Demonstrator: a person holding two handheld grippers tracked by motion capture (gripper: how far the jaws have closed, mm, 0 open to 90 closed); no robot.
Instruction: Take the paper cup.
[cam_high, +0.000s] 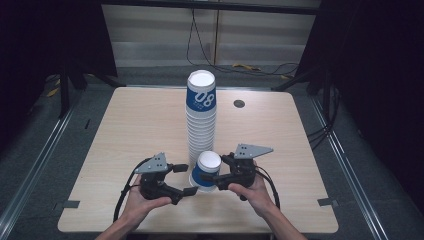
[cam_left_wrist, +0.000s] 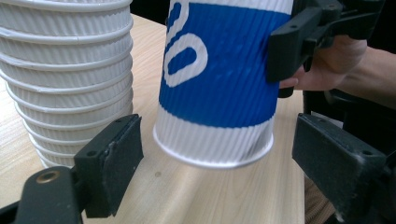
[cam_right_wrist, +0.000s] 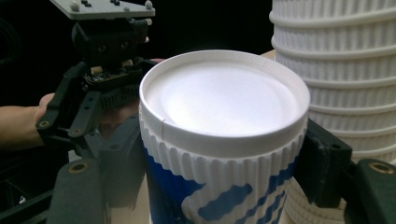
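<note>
Right tongs (cam_high: 214, 176) clamped on inverted cup (cam_high: 206, 169); left tongs (cam_high: 186, 180) spread wide, touching nothing.

Single cup (cam_high: 206, 171) sitting just in front of cup stack (cam_high: 201, 117), betw. L gripper (cam_high: 184, 179) & R gripper (cam_high: 215, 168), on table (cam_high: 135, 125).

right gripper (cam_right_wrist: 224, 158) is clamping upside-down blue-and-white ribbed cup (cam_right_wrist: 219, 140), black jaws pressing its sides | tall stack of white ribbed cups (cam_right_wrist: 345, 79) is standing just beside cup | left gripper (cam_right_wrist: 98, 88) is sitting behind cup, hand (cam_right_wrist: 23, 123) holding it
</note>
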